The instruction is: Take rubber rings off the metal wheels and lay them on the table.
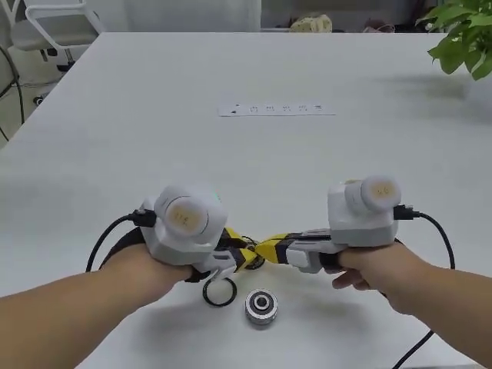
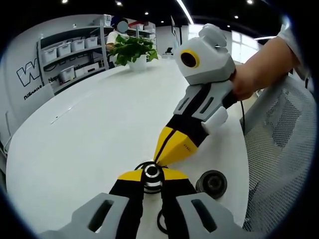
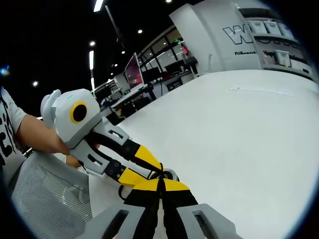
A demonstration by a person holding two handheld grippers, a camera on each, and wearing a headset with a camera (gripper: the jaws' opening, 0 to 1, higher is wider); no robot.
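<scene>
**Soft ring on a hard wheel: pinch the rubber at the rim**

The wheel (image 2: 152, 180) sits clamped between the jaws of your left gripper (image 1: 235, 256), low over the desk (image 1: 254, 161) near its front edge. Your right gripper (image 2: 159, 158) meets it nose to nose. Its jaws are closed to a point on the ring (image 2: 144, 165) at the wheel's edge. This reads as a pinch on the rubber, though the contact is small and partly hidden.

Expect the wheel to be dense, rigid and smooth, so it may turn or slip in the left jaws if you pull off-axis. The ring looks thin, light and stretchy, and it will likely snap back if the grip is shallow. Take it at the outer lip, where it can lift clear of the metal.

Both your hands are low, with your forearms converging and the grippers roughly level. A loose ring (image 1: 220, 292) and a bare wheel (image 1: 261, 305) lie side by side on the desk, just under the grippers.
</scene>
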